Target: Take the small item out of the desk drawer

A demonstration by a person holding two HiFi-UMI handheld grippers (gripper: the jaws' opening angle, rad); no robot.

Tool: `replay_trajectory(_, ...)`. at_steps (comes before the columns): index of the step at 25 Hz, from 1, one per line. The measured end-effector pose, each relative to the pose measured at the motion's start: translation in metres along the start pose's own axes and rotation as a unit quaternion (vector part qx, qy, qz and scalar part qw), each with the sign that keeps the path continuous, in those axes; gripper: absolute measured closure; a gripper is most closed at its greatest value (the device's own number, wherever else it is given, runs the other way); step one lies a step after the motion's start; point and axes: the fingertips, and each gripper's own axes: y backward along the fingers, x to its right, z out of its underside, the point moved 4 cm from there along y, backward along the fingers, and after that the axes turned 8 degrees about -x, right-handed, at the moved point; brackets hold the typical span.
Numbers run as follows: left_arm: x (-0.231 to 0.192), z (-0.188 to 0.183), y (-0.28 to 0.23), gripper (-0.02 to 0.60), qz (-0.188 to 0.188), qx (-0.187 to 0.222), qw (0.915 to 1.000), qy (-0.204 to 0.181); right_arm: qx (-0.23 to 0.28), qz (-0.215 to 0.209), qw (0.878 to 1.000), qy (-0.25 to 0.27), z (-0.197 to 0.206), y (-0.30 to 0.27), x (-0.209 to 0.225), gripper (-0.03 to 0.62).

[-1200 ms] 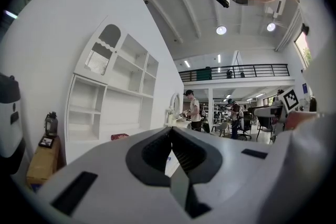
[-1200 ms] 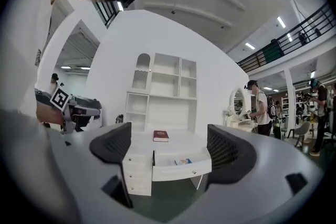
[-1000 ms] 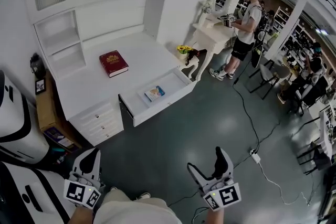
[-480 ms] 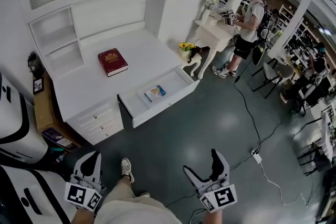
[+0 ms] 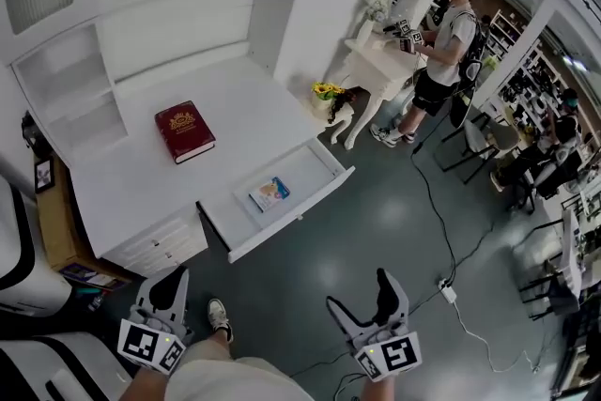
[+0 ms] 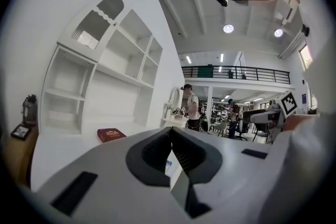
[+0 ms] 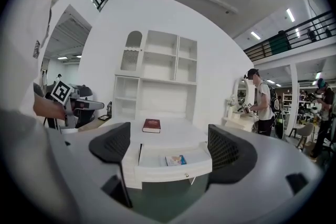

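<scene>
The small flat blue and white packet (image 5: 269,193) lies in the open white drawer (image 5: 299,223) of the big white desk (image 5: 122,178). It rests flat near the middle of the drawer. Both grippers are well apart from it, low down in the head view, out over the dark grey floor (image 5: 357,230). Nothing touches the packet.

The right gripper (image 5: 360,292) has its two black jaws spread wide. In the right gripper view the drawer and the packet show in the gap between the jaws, but they are far off and not inside it. These jaws hold nothing and touch nothing.

The left gripper (image 5: 172,285) has its jaws pressed together, tip to tip. Nothing is pinched between them. In the head view it is to the left of the open drawer, in front of the desk. In the left gripper view it points toward the desk.

A dark red hard book (image 5: 185,131) lies flat on the desk top, behind the drawer and a bit to the left. Tall white shelves (image 5: 84,80) stand at the back of the desk. A white shoe (image 5: 218,318) shows on the floor between the two grippers.

Far off, another person (image 5: 441,33) stands at a small white table (image 5: 376,61) with an oval mirror. Yellow flowers (image 5: 328,90) sit beside that table.
</scene>
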Motion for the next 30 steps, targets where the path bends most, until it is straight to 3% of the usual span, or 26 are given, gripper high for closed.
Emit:
replay_trajectory(9, -0.088, -0.025, -0.096, 0.565, 0.037, -0.017, 0.9991, 0.014, -0.042, 0.011, 0.999, 0.014, -0.042, -0.124, 0.002, 0.14)
replay_trajectory(17, -0.101, -0.03, -0.149, 0.566, 0.066, -0.026, 0.9973, 0.019, -0.058, 0.028, 0.997, -0.03, -0.037, -0.161, 0.022, 0.14)
replay_trajectory(24, -0.108, -0.033, -0.175, 0.566, 0.027, -0.026, 0.9992, 0.01, -0.07, -0.006, 0.997, -0.033, -0.018, -0.205, 0.056, 0.14)
replay_trajectory(30, -0.102, -0.045, -0.19, 0.566, -0.019, -0.023, 0.9995, 0.008, -0.132, -0.066, 0.986, 0.073, 0.015, -0.268, 0.084, 0.14)
